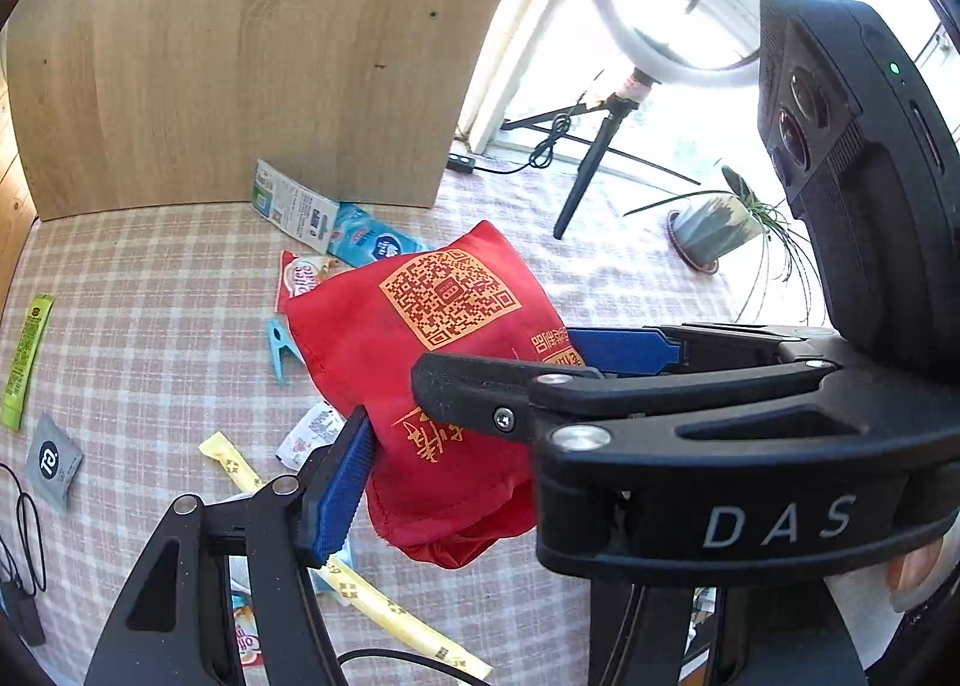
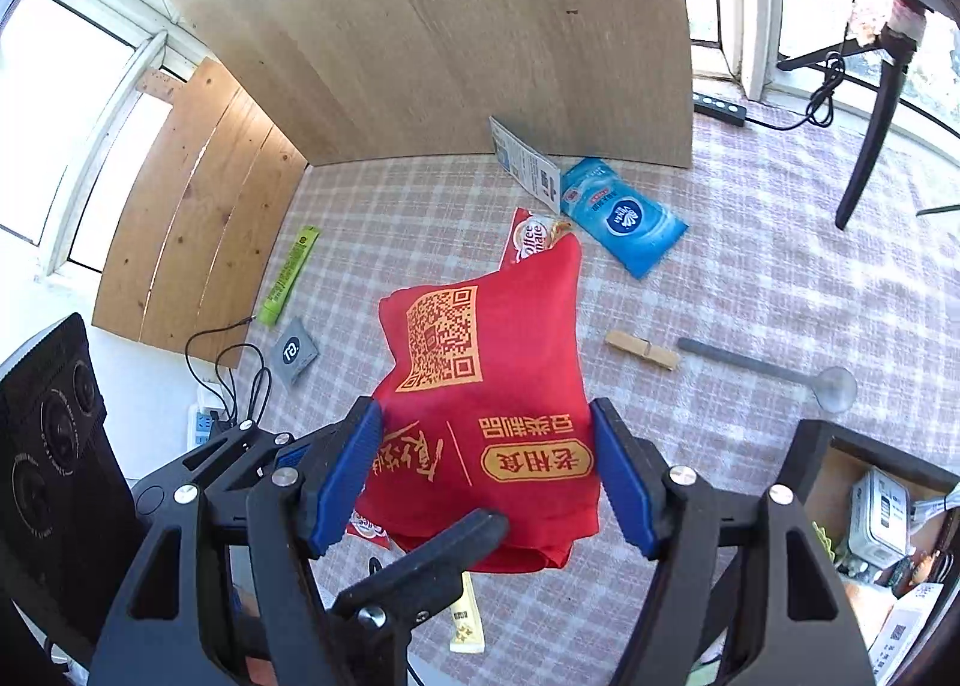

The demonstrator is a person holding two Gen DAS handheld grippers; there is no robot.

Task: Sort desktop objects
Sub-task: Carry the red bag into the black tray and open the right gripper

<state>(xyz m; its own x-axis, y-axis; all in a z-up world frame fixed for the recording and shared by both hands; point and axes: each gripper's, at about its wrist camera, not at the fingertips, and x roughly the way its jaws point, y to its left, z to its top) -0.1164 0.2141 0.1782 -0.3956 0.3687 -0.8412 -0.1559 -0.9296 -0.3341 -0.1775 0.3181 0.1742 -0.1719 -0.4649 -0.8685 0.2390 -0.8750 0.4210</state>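
Observation:
A red cloth bag [image 1: 420, 362] with an orange QR code is held up above the checked tablecloth [image 1: 150, 296]. It also shows in the right wrist view [image 2: 486, 386]. My right gripper [image 2: 486, 476] has its blue pads against both sides of the bag's lower part. My left gripper [image 1: 498, 404] also holds the bag: one blue pad [image 1: 339, 488] presses its left edge, the other blue pad [image 1: 624, 350] lies behind its right edge. Both hold it off the table.
Loose items lie on the cloth: a blue wipes pack [image 2: 624, 218], a coffee creamer sachet [image 2: 528, 236], a green stick sachet [image 2: 291, 275], a grey sachet [image 2: 293, 356], a wooden clothespin [image 2: 642, 350], a grey spoon [image 2: 774, 371], a blue clip [image 1: 279, 347], a yellow stick sachet [image 1: 372, 602]. A wooden board [image 2: 450, 26] stands behind. A box [image 2: 870, 512] sits at right.

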